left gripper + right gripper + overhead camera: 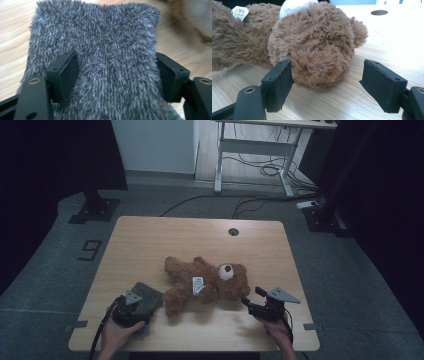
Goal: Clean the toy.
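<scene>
We have our left claw (115,82) down on the grey fuzzy cloth (100,50) near the table's (150,232) front left corner, jaws wide and straddling it; the fabric bulges up between the pads, which brush its fur, but we can't call it a firm pinch yet. Low and flat like that, it looks set to gather the cloth. Our right claw (327,85) waits wide apart at the front right, holding nothing, level with the tabletop and aimed at the brown teddy bear (312,50), probably to steady its head. The bear lies on its back mid-table, its leg just beside the cloth, so that limb crowds our lift. A round cable hole (233,231) sits by the far edge, well clear.
</scene>
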`<state>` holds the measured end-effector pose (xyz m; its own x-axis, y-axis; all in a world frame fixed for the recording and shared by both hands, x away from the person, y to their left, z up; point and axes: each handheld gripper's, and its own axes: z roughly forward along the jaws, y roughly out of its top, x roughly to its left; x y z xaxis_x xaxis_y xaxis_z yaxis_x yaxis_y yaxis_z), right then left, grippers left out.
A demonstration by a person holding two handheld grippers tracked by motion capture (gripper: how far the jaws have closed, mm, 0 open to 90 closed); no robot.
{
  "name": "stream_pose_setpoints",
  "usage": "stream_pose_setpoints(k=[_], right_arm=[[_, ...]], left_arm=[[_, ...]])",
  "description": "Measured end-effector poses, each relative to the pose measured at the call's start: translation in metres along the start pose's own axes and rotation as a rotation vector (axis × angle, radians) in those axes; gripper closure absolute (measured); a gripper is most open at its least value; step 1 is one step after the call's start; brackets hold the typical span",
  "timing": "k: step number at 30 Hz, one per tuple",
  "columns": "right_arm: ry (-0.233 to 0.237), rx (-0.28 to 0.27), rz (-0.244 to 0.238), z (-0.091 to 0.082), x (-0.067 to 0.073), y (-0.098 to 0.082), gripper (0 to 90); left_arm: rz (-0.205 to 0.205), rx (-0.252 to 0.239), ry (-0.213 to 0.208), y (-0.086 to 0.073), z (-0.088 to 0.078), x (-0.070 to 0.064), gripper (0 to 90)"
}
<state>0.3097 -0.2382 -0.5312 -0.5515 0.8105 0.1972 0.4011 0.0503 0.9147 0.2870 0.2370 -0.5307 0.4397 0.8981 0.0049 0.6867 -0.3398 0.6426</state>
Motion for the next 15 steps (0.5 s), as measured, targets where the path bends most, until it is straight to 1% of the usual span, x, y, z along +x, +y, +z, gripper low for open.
stream_pose_setpoints(k=[2,5,8,10,13,15], right_arm=[[-0.001,-0.001,0.005,0.0,-0.001,0.0,24.0],[-0.004,-0.003,0.007,0.0,-0.002,0.0,24.0],[-0.003,0.0,0.005,0.0,-0.001,0.0,24.0],[-0.001,0.002,-0.001,0.001,0.0,0.0,24.0],[0.003,0.007,-0.001,0.002,0.002,0.0,23.9],[0.004,0.006,-0.002,0.002,0.002,0.0,23.9]], left_arm=[[-0.015,0.01,0.03,-0.004,-0.005,0.011,26.8],[-0.035,0.024,0.047,-0.011,-0.013,0.025,26.7],[-0.043,0.03,0.064,-0.017,-0.018,0.034,26.7],[-0.05,0.027,0.063,-0.02,-0.02,0.038,26.7],[-0.053,0.021,0.055,-0.02,-0.021,0.038,25.9],[-0.06,-0.006,0.04,-0.018,-0.025,0.037,23.9]])
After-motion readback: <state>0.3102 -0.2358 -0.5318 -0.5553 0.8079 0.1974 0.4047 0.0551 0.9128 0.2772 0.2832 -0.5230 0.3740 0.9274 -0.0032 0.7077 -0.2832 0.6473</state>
